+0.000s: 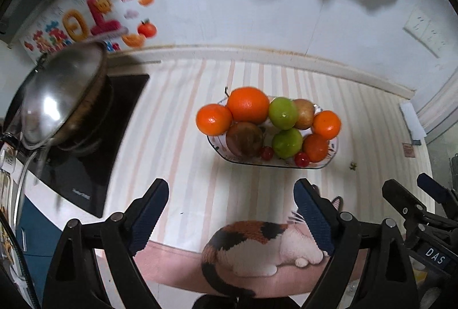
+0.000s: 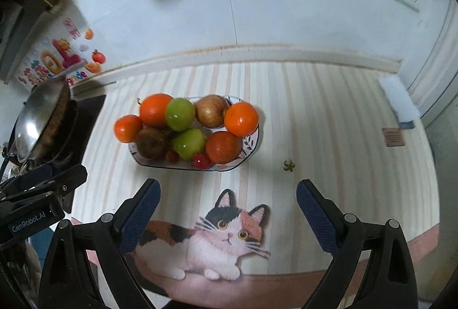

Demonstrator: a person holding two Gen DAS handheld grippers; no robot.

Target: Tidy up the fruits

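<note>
Looking down both wrist views, we see the left gripper spread wide with nothing between its pads, and the right gripper likewise wide and empty. We find the fruit plate on the striped mat, well ahead of both tools, piled with oranges, green apples, a reddish apple, a dark brownish fruit and small red cherry tomatoes. A cat picture sits near the mat's front edge. We note a wok on the stove at left.
</note>
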